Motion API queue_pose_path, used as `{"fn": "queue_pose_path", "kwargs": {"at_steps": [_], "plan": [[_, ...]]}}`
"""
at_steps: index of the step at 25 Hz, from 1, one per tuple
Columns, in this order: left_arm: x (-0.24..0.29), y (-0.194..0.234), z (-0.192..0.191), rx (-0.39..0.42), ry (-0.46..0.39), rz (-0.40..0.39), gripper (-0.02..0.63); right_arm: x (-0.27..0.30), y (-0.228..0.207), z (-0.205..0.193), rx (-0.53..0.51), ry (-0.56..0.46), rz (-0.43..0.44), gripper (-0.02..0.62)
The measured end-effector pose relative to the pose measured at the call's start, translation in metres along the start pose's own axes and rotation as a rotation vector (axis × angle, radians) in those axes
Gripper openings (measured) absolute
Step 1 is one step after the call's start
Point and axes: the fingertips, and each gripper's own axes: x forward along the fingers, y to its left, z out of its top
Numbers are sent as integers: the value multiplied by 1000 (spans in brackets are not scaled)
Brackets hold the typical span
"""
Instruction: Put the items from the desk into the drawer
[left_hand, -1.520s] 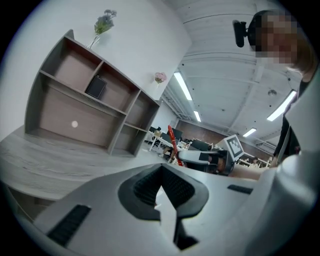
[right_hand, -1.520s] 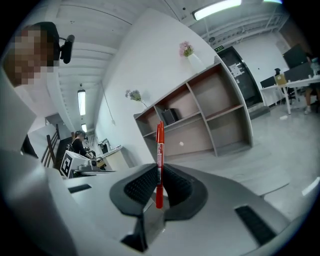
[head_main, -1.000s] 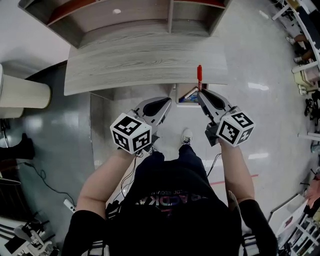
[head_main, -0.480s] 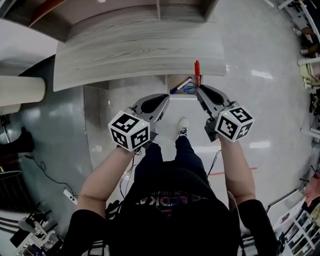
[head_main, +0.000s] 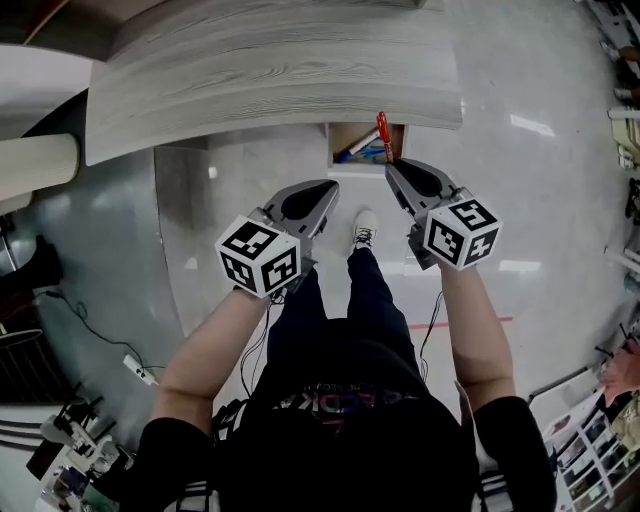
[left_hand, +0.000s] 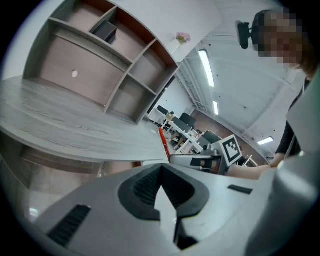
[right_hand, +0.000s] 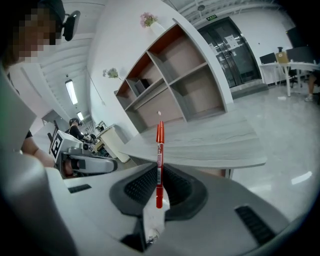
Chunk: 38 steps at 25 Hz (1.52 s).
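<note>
Red pen (head_main: 383, 135) clamped over the open drawer

Nearest the person, the left gripper (head_main: 330, 188) has its jaws closed together with nothing between them; just beside it, the right gripper (head_main: 392, 165) is clamped on the pen, which stands upright and reaches well past the jaw tips; in the head view the pen's far end lies over the open drawer (head_main: 333, 140), which sits under the front edge of the table (head_main: 270, 90) and holds a few small items; beyond the table rises a shelf unit (right_hand: 170, 85).
</note>
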Motion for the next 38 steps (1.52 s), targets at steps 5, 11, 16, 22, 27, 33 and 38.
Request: {"fn": "queue_pose_path", "kwargs": {"at_steps": [5, 11, 16, 22, 27, 33, 38], "plan": [[4, 4, -17, -33, 17, 18, 4, 13, -12, -22, -27, 73, -4, 52], [12, 13, -39, -79, 34, 40, 5, 30, -29, -48, -94, 170, -7, 52], [18, 18, -51, -112, 41, 53, 4, 44, -41, -68, -195, 263, -23, 52], [28, 22, -61, -142, 48, 62, 4, 65, -65, -86, -306, 382, -51, 52], [34, 29, -67, -163, 44, 76, 4, 80, -79, -99, -365, 452, -56, 52], [31, 40, -69, -184, 35, 98, 5, 95, -84, -108, -412, 516, -68, 52], [31, 48, -75, -192, 39, 117, 4, 100, -90, -116, -414, 546, -74, 52]]}}
